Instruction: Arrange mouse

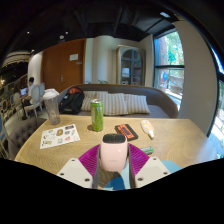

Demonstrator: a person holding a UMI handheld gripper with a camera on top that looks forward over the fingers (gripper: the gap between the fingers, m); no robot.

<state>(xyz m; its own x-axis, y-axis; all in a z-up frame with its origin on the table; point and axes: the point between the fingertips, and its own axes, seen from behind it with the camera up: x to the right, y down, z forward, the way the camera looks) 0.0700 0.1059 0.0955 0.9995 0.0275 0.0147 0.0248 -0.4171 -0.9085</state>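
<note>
Nearest of all, the jaws (113,172) were closed on a white mouse (113,152), one purple pad (90,157) pressed to its left side and the other to its right, so the mouse sat gripped between them at the near edge of the wooden counter (180,142). A sliver of something teal (146,150) showed on the counter just beside the right finger; I could not tell what it was.

A little further along the counter lay a red and dark flat packet (126,131), and just beside it, toward the window side, a small white oblong object (148,127). Off to the left lay a printed leaflet (60,135). Behind these stood a green can (97,114), upright, and further left a clear lidded tumbler (51,105).

Beyond the counter ran a sofa with striped cushions (115,103), a dark bag (71,100) resting at its left end. At the back were a wooden door (65,65) and a bright window (172,62) on the right.
</note>
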